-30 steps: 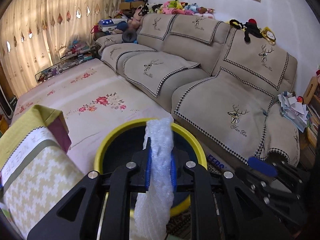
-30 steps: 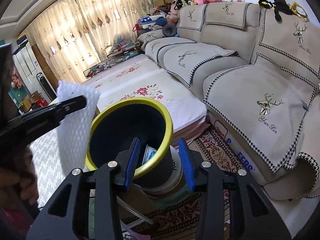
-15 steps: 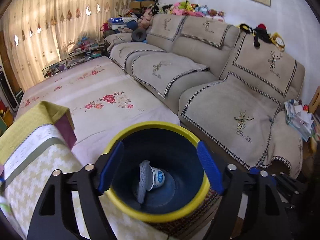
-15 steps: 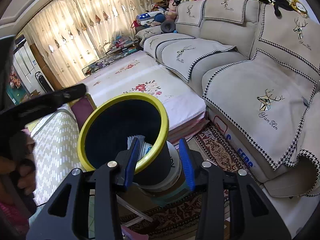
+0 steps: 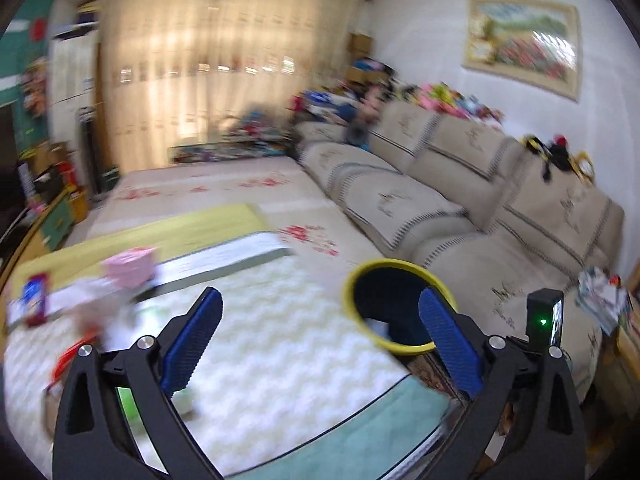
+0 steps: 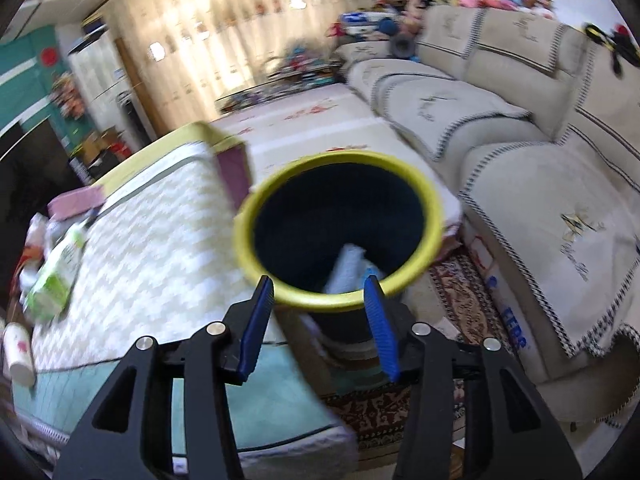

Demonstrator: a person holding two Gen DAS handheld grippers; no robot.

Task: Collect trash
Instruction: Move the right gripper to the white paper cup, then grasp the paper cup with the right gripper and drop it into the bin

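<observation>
Left claw is seen spread wide with nothing between its blue pads, its jaws having just been opening; the right claw is parted about halfway, also just opening, and is placed at the near rim of the bin without pressing on it. White wrapping is seen lying inside the bin. More trash, a green carton and a paper cup, is left on the tabletop well to the left of the bin. The next piece is best approached slowly, since both views are blurred, and should be centred between the pads before they are closed.
</observation>
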